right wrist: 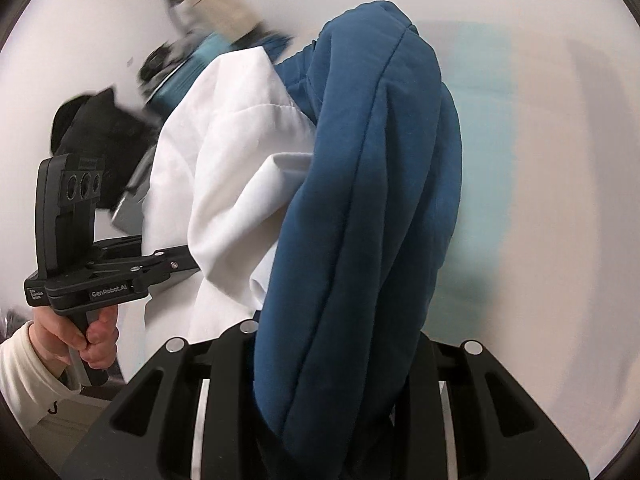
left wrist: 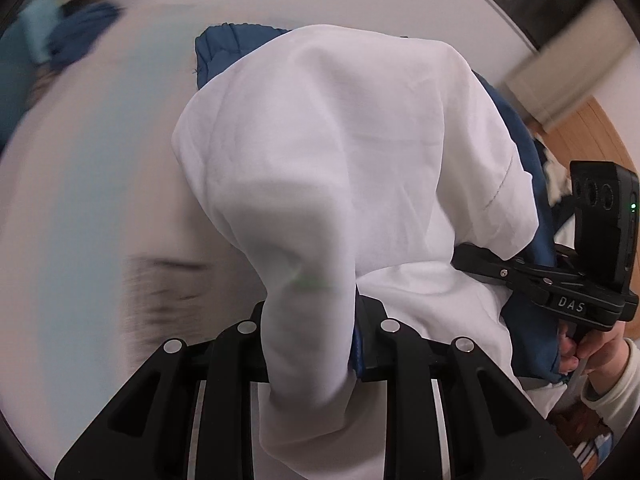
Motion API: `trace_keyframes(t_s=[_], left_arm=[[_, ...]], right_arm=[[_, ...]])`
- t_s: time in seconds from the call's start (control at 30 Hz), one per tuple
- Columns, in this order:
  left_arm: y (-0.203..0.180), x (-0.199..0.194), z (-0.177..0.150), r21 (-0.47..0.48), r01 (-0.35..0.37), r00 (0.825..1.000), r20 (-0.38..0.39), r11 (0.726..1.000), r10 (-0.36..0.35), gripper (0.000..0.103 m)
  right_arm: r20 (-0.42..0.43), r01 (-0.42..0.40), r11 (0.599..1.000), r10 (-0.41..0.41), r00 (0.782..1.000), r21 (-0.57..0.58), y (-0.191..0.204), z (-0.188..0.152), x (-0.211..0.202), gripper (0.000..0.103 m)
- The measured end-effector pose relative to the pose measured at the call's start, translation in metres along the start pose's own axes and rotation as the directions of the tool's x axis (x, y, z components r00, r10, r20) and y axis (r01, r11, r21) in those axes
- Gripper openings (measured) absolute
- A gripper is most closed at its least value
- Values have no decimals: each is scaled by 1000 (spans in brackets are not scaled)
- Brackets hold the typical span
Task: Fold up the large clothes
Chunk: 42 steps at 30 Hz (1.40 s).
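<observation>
A large garment, white (left wrist: 340,152) on one side and dark blue (right wrist: 372,200) on the other, hangs bunched between both grippers. My left gripper (left wrist: 312,320) is shut on a white fold that drapes over its fingers and hides them. My right gripper (right wrist: 340,360) is shut on a thick blue roll of the same garment, its fingertips hidden by the cloth. The right gripper's body shows in the left wrist view (left wrist: 568,292), half buried in cloth. The left gripper's body shows in the right wrist view (right wrist: 100,280).
The background is blurred by motion: a pale surface (right wrist: 540,200), a heap of dark and teal clothes (right wrist: 132,120) to the left, blue clothes (left wrist: 76,32) at upper left, a wooden floor (left wrist: 588,136) at right. The person's hands hold both handles.
</observation>
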<state>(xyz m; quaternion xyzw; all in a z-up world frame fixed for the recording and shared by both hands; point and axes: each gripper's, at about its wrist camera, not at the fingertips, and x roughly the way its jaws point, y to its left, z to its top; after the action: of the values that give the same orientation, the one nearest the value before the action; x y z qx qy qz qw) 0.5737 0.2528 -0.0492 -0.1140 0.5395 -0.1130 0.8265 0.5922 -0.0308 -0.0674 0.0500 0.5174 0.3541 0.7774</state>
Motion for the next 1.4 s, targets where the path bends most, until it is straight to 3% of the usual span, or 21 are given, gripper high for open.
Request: trace_keyframes(t_s=[0.2,0.43,0.57,0.7,0.9,1.03,1.1,1.13,1.2,1.27,1.3,1.4], left_arm=[[137,-61,-19,-64,-126,992,3,990,126,23],[257,-79,-40,-113,-236,972,-30,965,234,23],[300,-63,-48,-141,-245,969,-46,959,241,23],[324,-44,-52,-175,-253,967,-50,951,248,23],[339,-35,-62,-219,-264,964,-37,939,262,23],[338,-30,-66,-201,-300,954,-44,933,297,25],[333,-27,-73,-179,-331,943,-34,927,330,30],[331,-27,-74,-178,-351,936,-24,919,352,38],[323,-37,-81,-197,-379,922,4,904,387,48],[318,-45,-85,-223,-417,901,30,881,433,83],[317,-50,-88,-240,-425,892,50,873,449,88],[307,-67,-107,-283,-464,861,78,839,503,94]], right_arm=[[-69,-75,993,69,995,-93,130,22,92,25],[-178,-90,980,58,982,-179,241,39,213,25],[-230,-51,973,-3,973,-226,259,32,259,25],[-239,-20,981,-27,971,-194,249,28,280,25],[-244,-4,984,-40,969,-176,245,28,300,25],[-245,11,979,-61,967,-203,255,41,317,26],[-243,35,978,-87,966,-208,260,52,331,38],[-238,51,977,-101,966,-207,263,55,337,44],[-193,100,976,-139,971,-195,257,54,331,64],[-151,124,976,-152,977,-180,251,50,320,88],[-138,128,977,-152,979,-171,247,48,315,94],[-90,155,977,-169,982,-147,236,41,291,95]])
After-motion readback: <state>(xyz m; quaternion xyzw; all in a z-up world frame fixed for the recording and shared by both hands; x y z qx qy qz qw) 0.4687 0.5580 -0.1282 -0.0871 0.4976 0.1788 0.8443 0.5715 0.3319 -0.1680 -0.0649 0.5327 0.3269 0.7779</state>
